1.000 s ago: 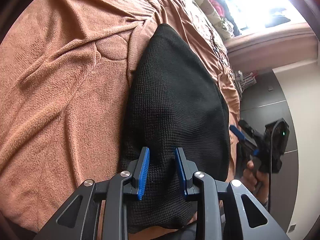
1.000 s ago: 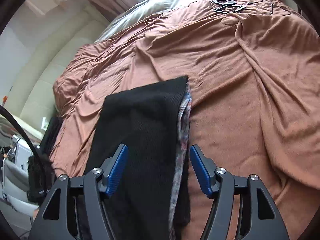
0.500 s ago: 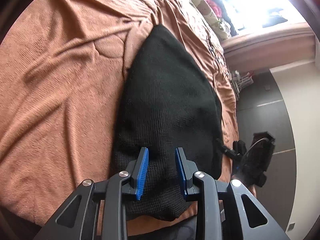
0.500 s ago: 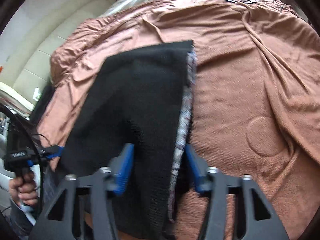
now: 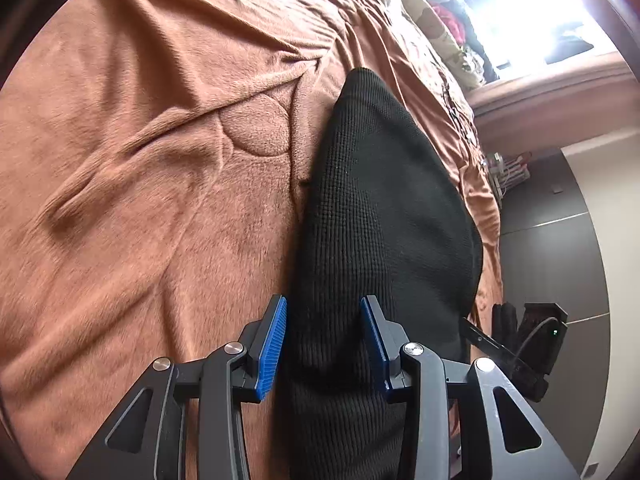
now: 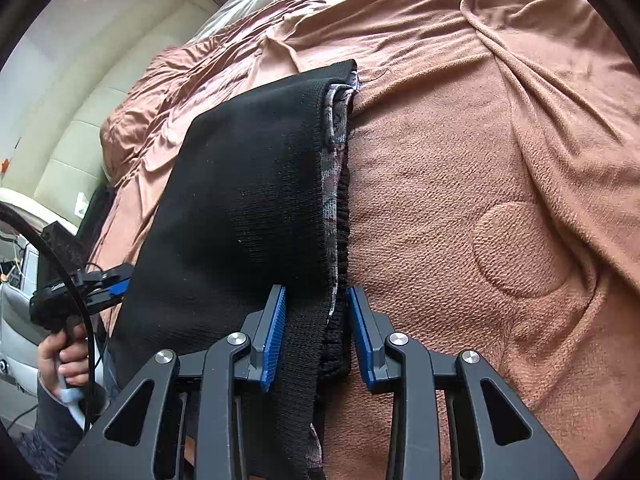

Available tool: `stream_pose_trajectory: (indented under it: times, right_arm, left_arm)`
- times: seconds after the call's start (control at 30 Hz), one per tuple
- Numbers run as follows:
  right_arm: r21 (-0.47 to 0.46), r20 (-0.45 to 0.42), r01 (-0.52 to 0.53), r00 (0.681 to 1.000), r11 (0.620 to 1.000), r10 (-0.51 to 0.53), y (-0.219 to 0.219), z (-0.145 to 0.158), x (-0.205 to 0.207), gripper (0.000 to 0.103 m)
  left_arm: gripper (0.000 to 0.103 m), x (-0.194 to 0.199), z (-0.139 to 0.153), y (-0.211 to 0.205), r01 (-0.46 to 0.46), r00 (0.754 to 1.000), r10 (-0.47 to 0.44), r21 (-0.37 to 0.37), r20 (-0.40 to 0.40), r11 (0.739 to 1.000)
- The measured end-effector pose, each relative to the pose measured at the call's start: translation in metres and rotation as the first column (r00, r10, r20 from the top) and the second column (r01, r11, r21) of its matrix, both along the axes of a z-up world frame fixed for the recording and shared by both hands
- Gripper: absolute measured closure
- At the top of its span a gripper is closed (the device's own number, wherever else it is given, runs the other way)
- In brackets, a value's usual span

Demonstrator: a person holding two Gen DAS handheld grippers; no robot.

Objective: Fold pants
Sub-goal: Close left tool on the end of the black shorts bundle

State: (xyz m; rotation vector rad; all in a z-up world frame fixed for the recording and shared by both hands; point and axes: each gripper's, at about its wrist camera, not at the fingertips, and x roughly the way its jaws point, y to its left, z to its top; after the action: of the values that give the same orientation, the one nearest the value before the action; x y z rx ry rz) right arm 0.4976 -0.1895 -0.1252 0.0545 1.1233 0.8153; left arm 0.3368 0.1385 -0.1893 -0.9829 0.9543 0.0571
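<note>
The black knit pants (image 5: 384, 216) lie folded in a long strip on the brown blanket (image 5: 160, 200). In the right wrist view the pants (image 6: 248, 200) show a patterned grey lining (image 6: 334, 152) along their right edge. My left gripper (image 5: 324, 340) is open, its blue pads on either side of the near end of the pants. My right gripper (image 6: 316, 332) is open too, straddling the elastic edge of the pants. Neither pair of jaws pinches the cloth. The left gripper also shows at the left of the right wrist view (image 6: 104, 280), held in a hand.
The blanket (image 6: 500, 200) is wrinkled, with round embossed patches (image 6: 524, 248). Bed edge and dark floor (image 5: 560, 260) lie to the right in the left wrist view. A window ledge with clutter (image 5: 460, 20) is at the far end.
Both grippers have come down closer over the near ends of the pants. The left jaws have opened wider. The right jaws have narrowed around the elastic edge.
</note>
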Motion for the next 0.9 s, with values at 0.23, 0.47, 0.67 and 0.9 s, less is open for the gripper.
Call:
stream_pose_trajectory:
  times: [0.23,0.47,0.67,0.9]
  right_arm:
    - [0.023,-0.015,-0.003,1.000,1.000,0.003,-0.003,0.009,0.002,0.073]
    - [0.075,-0.012,-0.014,1.000,0.997,0.015,0.004,0.014,0.001,0.032]
    - [0.040,-0.052,-0.004,0.999,0.999,0.006,0.021,-0.009,0.011,0.033]
    - [0.069,-0.105,0.038,0.994,0.997,-0.031,0.014,-0.009,0.015,0.054]
  left_arm:
    - [0.063,0.017,-0.007,0.005,0.028,1.000,-0.028,-0.021,0.007,0.999]
    - [0.063,0.010,-0.008,0.006,0.038,0.999,-0.037,-0.049,0.031,0.998]
    - [0.065,0.003,-0.014,0.003,0.060,0.997,-0.057,-0.071,0.043,0.996]
    - [0.085,0.002,0.003,0.004,0.081,0.996,-0.079,-0.054,0.048,0.995]
